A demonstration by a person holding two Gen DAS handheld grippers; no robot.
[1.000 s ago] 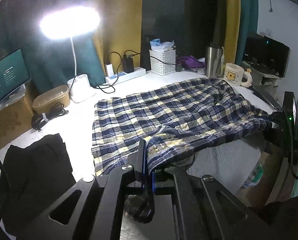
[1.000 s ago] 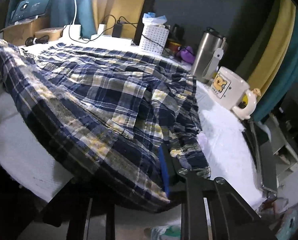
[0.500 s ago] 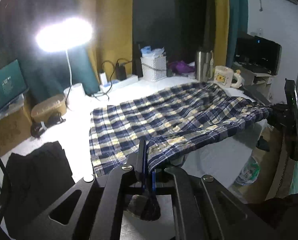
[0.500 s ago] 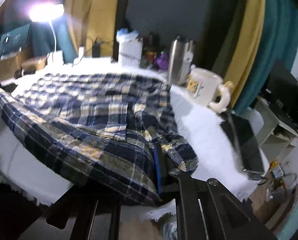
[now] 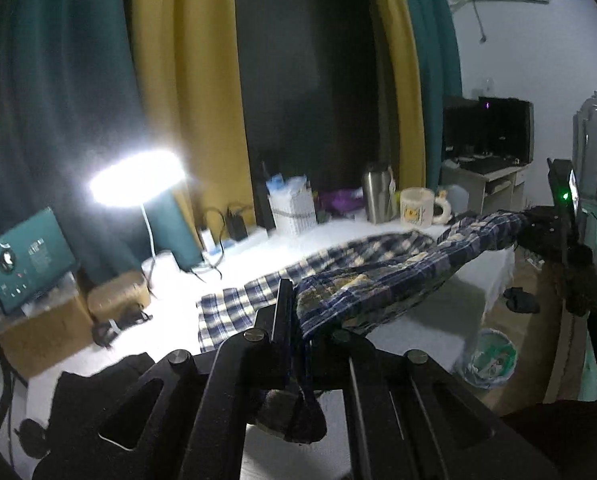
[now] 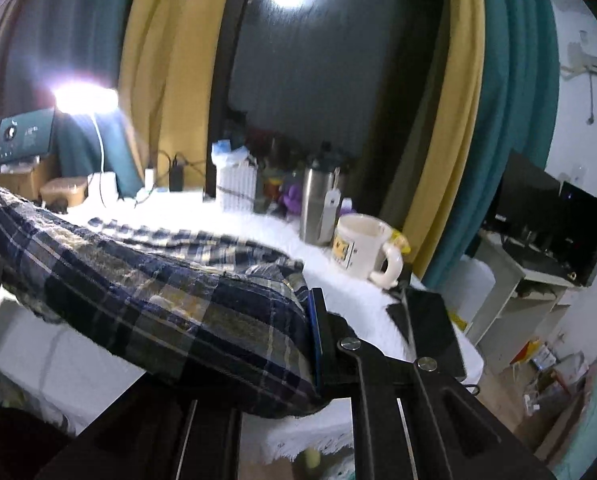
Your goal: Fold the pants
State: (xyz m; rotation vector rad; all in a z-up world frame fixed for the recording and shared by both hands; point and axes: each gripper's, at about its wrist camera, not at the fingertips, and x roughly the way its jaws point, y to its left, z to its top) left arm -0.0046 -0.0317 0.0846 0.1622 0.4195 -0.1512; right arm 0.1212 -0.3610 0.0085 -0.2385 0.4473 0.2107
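The blue, white and yellow plaid pants (image 5: pixel 362 280) lie partly on the white-covered table (image 5: pixel 418 332). Their near long edge is lifted and stretched in the air between my two grippers. My left gripper (image 5: pixel 294 312) is shut on one end of that edge, and a bit of fabric hangs below it. The right gripper (image 5: pixel 554 236) holds the other end at the right of the left wrist view. In the right wrist view the right gripper (image 6: pixel 312 320) is shut on the pants (image 6: pixel 158 292), which drape to the left above the table (image 6: pixel 350 292).
A lit lamp (image 5: pixel 138 178), a white basket (image 5: pixel 292 210), a steel tumbler (image 5: pixel 376 198) and a mug (image 5: pixel 416 208) stand along the table's back. A black garment (image 5: pixel 98 392) lies near left. A dark flat device (image 6: pixel 426 324) rests at the right edge, a bin (image 5: pixel 492 360) on the floor.
Both grippers have risen and tilted up, lifting the near edge of the pants off the table. More fabric now hangs in the air between them.
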